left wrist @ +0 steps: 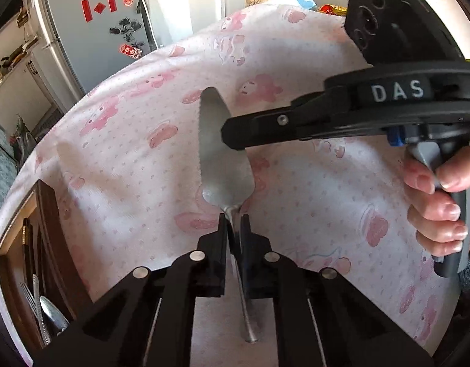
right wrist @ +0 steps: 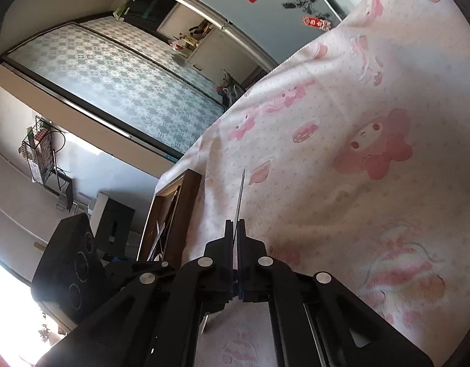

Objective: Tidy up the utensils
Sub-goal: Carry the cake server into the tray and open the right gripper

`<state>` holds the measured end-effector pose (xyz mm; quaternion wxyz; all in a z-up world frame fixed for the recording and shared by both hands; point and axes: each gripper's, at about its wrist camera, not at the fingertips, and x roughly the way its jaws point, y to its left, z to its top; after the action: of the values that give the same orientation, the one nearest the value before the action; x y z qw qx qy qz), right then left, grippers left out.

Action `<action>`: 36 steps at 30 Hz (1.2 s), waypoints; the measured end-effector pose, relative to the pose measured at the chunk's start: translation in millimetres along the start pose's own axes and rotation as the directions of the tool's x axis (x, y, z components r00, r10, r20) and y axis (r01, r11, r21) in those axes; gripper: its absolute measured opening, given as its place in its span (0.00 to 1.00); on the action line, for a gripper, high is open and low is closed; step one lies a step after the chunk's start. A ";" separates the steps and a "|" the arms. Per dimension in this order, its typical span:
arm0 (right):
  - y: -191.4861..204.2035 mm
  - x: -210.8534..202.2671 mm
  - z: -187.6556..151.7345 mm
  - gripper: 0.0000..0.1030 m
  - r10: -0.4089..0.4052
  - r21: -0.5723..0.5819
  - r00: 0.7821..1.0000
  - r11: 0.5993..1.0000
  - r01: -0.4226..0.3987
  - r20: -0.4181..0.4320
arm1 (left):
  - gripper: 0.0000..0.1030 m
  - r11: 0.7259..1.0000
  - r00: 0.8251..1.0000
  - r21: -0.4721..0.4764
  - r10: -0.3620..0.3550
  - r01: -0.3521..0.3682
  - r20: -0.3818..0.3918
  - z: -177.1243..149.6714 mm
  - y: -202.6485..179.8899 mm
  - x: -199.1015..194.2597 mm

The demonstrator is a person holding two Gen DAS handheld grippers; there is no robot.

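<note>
A silver cake server (left wrist: 216,159) with a serrated blade hangs over the pink-patterned tablecloth (left wrist: 311,198). My left gripper (left wrist: 234,223) is shut on its thin neck, and the handle runs back between the fingers towards the camera. From the right, my right gripper (left wrist: 232,137) is shut on the blade, held by a person's hand (left wrist: 439,208). In the right wrist view the cake server (right wrist: 240,195) shows edge-on as a thin line, pinched between the fingers of the right gripper (right wrist: 235,226).
A dark wooden utensil tray (left wrist: 48,214) sits at the table's left edge with a fork and spoon (left wrist: 45,305) inside; the tray (right wrist: 186,202) also shows beside the cloth. A grey fridge (left wrist: 91,30) stands behind the table. The left gripper's body (right wrist: 73,263) is at lower left.
</note>
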<state>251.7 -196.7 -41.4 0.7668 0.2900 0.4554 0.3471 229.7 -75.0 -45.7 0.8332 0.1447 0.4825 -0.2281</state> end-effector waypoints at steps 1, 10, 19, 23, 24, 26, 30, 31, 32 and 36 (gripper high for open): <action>0.0 -2.5 -0.3 0.02 0.002 0.001 1.000 1.000 -0.002 0.003 | 0.08 1.000 1.000 0.004 0.009 -0.009 0.003 -0.3 -3.0 -1.0; 31.4 -20.1 -5.0 0.02 0.023 -0.040 0.999 0.999 -0.021 0.030 | 0.07 0.999 0.998 0.005 0.043 -0.043 0.053 -7.9 -9.4 -44.0; 96.6 8.7 -20.5 0.02 0.081 -0.108 0.997 0.991 -0.081 -0.001 | 0.07 0.993 0.991 -0.056 0.111 -0.107 0.072 -51.1 18.7 -101.4; 116.5 38.4 -32.4 0.02 0.102 -0.120 0.994 0.987 -0.106 -0.039 | 0.07 0.985 0.988 -0.104 0.145 -0.138 0.059 -78.9 43.3 -111.4; 120.6 46.7 -34.9 0.02 0.103 -0.122 0.993 0.987 -0.108 -0.048 | 0.07 0.982 0.986 -0.112 0.157 -0.151 0.053 -86.0 48.9 -112.6; 130.4 68.1 -39.6 0.02 0.107 -0.123 0.991 0.986 -0.116 -0.077 | 0.07 0.977 0.985 -0.138 0.170 -0.163 0.040 -101.2 63.7 -115.3; 144.2 101.0 -43.4 0.02 0.120 -0.111 0.986 0.985 -0.133 -0.118 | 0.07 0.967 0.983 -0.185 0.182 -0.175 0.023 -122.9 90.2 -121.5; 147.8 109.6 -45.0 0.02 0.117 -0.113 0.985 0.985 -0.132 -0.128 | 0.07 0.964 0.983 -0.198 0.184 -0.177 0.017 -127.8 96.9 -121.3; 150.1 115.4 -46.7 0.02 0.113 -0.117 0.984 0.985 -0.129 -0.134 | 0.07 0.962 0.983 -0.209 0.183 -0.176 0.012 -132.5 102.3 -120.5; 159.2 138.0 -53.1 0.02 0.093 -0.127 0.983 0.985 -0.113 -0.160 | 0.07 0.957 0.985 -0.239 0.172 -0.166 0.005 -147.2 117.2 -118.8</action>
<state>208.8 14.0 -11.0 0.7285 0.2330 0.4727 0.4377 130.8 121.6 -12.4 0.8671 0.0814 0.4814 -0.0986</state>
